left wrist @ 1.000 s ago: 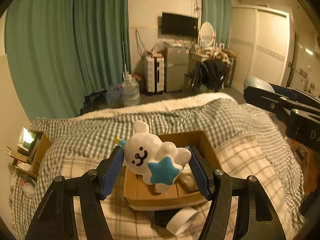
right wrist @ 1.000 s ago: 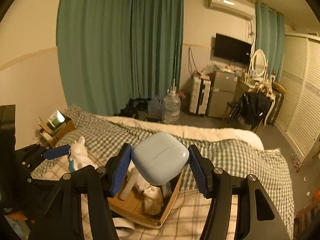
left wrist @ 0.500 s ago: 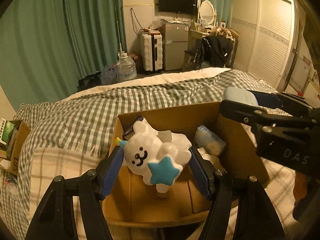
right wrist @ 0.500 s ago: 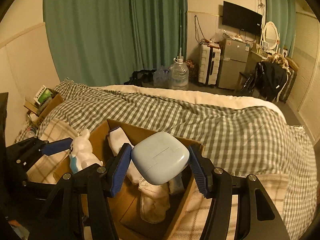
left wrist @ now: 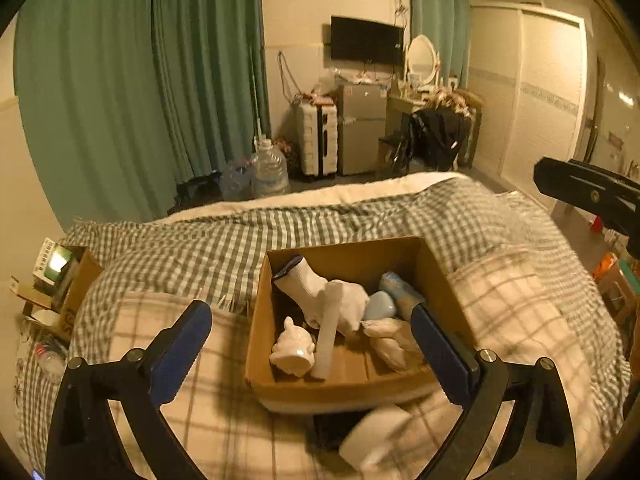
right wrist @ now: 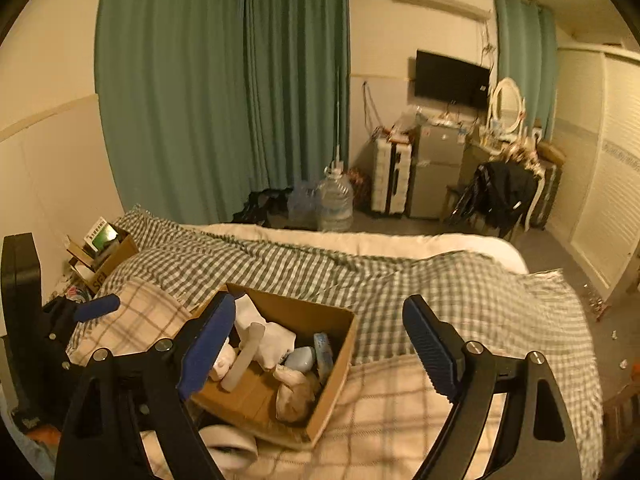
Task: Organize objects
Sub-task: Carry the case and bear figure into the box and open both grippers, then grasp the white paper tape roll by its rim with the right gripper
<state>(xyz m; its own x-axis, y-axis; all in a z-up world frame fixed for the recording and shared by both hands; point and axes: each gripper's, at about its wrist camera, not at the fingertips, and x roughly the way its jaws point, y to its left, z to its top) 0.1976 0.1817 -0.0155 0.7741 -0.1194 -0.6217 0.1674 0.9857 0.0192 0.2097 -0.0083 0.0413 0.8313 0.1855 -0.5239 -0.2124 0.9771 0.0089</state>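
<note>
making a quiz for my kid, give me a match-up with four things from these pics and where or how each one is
Things:
1. white figurine
2. light blue case
3. left gripper
4. water jug

Places or states:
a. on the floor by the green curtain
b. open, holding nothing
c. near-left corner of the cardboard box
d. in the box, right of the white sock

Pairs: 1-c, 2-d, 3-b, 4-a

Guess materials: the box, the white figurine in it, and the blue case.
Box: plain brown cardboard, matte, raw cut edges. Figurine: looks like glazed ceramic or hard plastic; smooth white with a soft shine. Blue case: likely moulded plastic, rounded, satin; half hidden.
</note>
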